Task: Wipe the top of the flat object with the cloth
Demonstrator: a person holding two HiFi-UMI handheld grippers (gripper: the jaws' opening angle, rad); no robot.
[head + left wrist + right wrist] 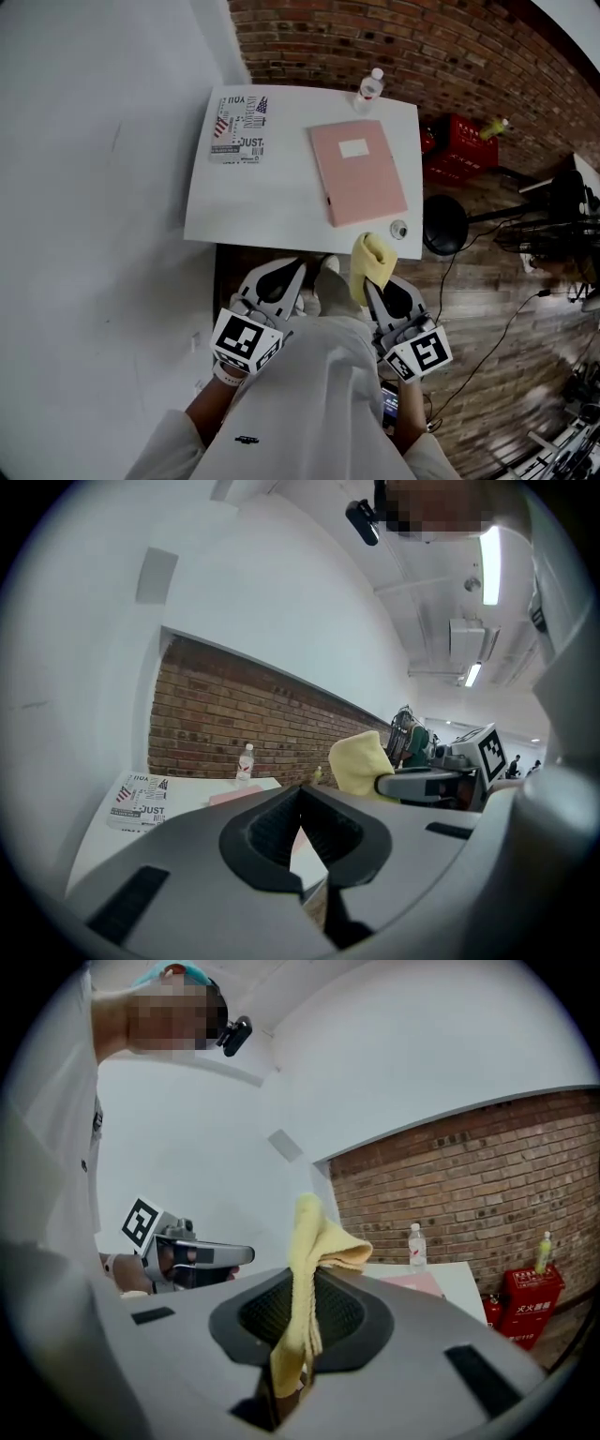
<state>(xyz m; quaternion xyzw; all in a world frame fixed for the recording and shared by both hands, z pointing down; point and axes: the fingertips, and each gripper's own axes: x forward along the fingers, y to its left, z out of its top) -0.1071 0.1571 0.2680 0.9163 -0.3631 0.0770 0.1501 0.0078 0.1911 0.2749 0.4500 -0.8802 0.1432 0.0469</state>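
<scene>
Cloth: the yellow cloth (371, 261) is sitting at the lower centre of the head view, just short of the counter's (272, 211) near edge. It is looking soft and light, and its top is flopping over.
Right gripper (302, 1283): its jaws are closing tight on the cloth's bunched folds, which is probably hold enough for wiping.
Left gripper (300, 791): its jaws are meeting at the tips and carrying nothing.
Flat object: the pink flat object (356, 173) is lying at centre right on the counter. It is looking thin, stiff and likely to slide, so steadying one corner may help.
Beyond: a bottle (370, 89) is standing at the far edge.
</scene>
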